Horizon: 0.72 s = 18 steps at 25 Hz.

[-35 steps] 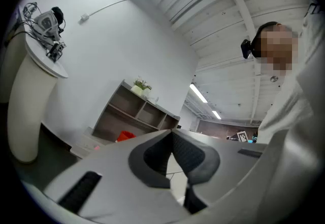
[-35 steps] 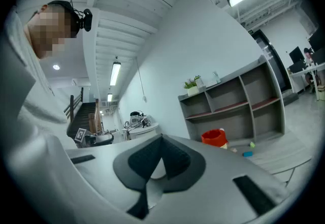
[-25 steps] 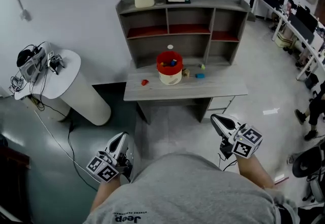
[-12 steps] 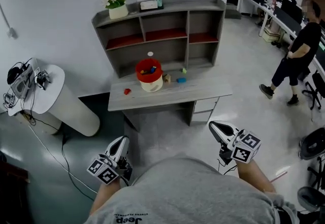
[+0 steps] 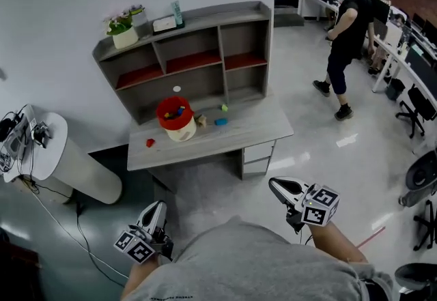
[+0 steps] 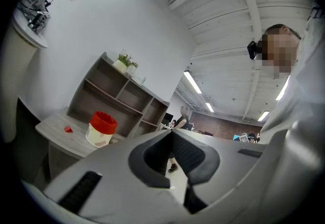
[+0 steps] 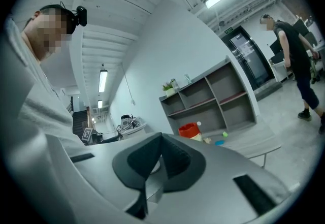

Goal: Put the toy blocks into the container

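Note:
A red-rimmed cream container (image 5: 175,122) with several coloured blocks in it stands on the grey desk (image 5: 246,134). Loose blocks lie on the desk around it: a red one (image 5: 149,143) to its left, a tan one (image 5: 201,120), a blue one (image 5: 220,121) and a green one (image 5: 224,108) to its right. The container (image 6: 100,128) shows small in the left gripper view, and the container (image 7: 189,130) likewise in the right gripper view. My left gripper (image 5: 159,207) and right gripper (image 5: 274,185) are both shut and hold nothing, low in the head view, well back from the desk.
A grey shelf unit (image 5: 188,61) stands on the desk's back, with a potted plant (image 5: 123,29) on top. A round white side table (image 5: 41,149) with cables is at the left. A person in black (image 5: 347,40) walks at the right, near office chairs (image 5: 418,105).
The desk and shelf have shrunk and shifted left in the head view as I stepped back. A person in black has come into view at the right. Both grippers stayed shut.

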{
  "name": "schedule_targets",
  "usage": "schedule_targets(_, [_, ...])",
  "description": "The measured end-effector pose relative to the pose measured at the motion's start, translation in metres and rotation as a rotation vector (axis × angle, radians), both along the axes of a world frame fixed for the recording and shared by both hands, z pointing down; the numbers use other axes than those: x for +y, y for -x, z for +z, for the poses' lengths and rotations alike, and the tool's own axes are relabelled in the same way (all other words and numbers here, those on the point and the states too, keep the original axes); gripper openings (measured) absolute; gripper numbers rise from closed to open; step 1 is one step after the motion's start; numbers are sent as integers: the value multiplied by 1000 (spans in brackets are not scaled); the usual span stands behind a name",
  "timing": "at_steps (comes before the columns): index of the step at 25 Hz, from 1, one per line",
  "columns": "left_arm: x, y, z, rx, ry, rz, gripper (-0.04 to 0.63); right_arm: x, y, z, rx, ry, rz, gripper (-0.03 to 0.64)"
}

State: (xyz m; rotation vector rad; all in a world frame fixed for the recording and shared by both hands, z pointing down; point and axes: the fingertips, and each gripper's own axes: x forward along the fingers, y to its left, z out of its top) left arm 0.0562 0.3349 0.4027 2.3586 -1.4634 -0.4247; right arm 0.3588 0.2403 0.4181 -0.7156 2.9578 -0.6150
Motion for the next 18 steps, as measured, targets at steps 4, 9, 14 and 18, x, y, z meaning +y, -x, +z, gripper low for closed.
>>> schedule_targets(4, [-17, 25, 6, 21, 4, -17, 28, -16, 29, 3, 15, 6, -29, 5])
schedule_targets(9, [-55, 84, 19, 56, -13, -9, 28, -49, 90, 4, 51, -11, -40, 5])
schedule_targets(14, [-110, 169, 26, 97, -16, 27, 28, -95, 176, -7, 58, -28, 1, 5])
schedule_targets(18, [-151, 237, 10, 69, -39, 71, 28, -125, 261, -30, 75, -70, -23, 5])
